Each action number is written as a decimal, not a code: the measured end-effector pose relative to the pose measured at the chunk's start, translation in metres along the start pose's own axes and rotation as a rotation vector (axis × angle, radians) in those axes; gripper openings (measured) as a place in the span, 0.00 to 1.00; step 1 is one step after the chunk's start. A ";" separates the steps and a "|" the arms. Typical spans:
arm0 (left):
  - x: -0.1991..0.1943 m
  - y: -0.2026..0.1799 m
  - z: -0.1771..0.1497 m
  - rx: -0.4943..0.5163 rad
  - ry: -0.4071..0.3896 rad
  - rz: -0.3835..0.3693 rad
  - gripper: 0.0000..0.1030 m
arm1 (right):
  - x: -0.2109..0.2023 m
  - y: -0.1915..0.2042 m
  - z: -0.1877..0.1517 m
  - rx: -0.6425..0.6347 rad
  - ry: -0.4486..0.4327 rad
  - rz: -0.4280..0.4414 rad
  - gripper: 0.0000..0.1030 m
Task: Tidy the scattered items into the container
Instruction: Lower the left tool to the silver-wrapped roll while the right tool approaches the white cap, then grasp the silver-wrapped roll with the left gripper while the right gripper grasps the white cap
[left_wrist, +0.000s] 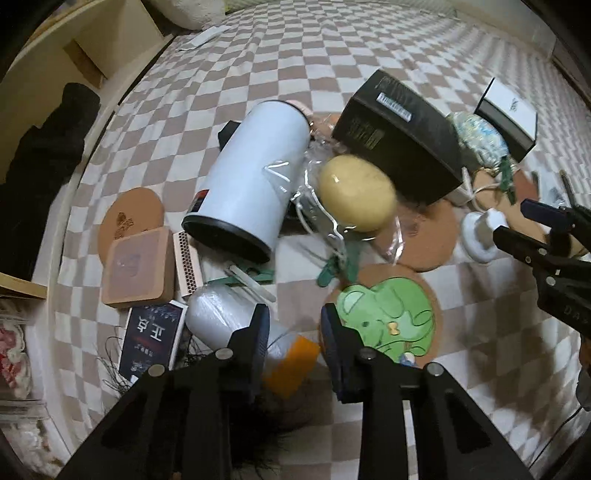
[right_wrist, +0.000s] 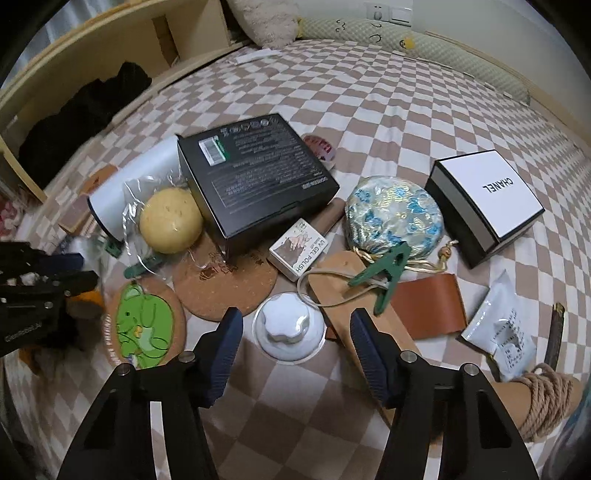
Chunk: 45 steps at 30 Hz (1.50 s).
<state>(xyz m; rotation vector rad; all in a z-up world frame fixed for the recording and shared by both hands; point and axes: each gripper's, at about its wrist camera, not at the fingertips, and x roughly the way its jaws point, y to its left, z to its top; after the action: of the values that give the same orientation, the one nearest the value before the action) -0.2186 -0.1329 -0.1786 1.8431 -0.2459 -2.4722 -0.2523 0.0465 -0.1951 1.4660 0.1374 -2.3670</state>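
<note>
The scattered items lie in a loose heap on the checkered bedspread (right_wrist: 369, 110); no container shows in either view, so where they must go cannot be told. Nearest the right gripper (right_wrist: 295, 334) is a small white knob-lidded jar (right_wrist: 289, 325), sitting between the open, empty jaws but not yet touched. Just beside the jar are a frog coaster (right_wrist: 142, 325), a round cork mat (right_wrist: 225, 284), a green clothes peg (right_wrist: 384, 271) and a tan sole-shaped piece (right_wrist: 354, 295). Farther back sit a black box (right_wrist: 255, 177), a yellow ball in clear wrap (right_wrist: 170, 220), a white cylinder (left_wrist: 247, 177), a flowered pouch (right_wrist: 393, 216) and a white-topped Chanel box (right_wrist: 487, 201). The left gripper (left_wrist: 293, 328) hangs part-open and empty over an orange-capped wrapped item (left_wrist: 291, 363). The step in hand looks like the first pick-up. The next move calls for lowering the right gripper and closing evenly on the jar's lid.
</note>
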 end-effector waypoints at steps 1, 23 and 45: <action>0.000 0.001 0.000 -0.012 0.002 0.005 0.39 | 0.003 0.002 0.000 -0.007 0.004 -0.005 0.51; 0.030 0.024 -0.001 -0.228 0.121 -0.016 0.77 | 0.013 0.002 0.000 -0.038 0.011 -0.015 0.29; 0.027 -0.021 -0.003 -0.017 0.115 0.092 0.42 | -0.025 -0.038 -0.002 0.091 -0.002 0.030 0.29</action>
<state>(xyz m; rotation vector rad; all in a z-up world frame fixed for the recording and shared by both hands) -0.2226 -0.1156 -0.2084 1.9128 -0.2959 -2.2929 -0.2534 0.0889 -0.1779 1.4961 0.0068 -2.3792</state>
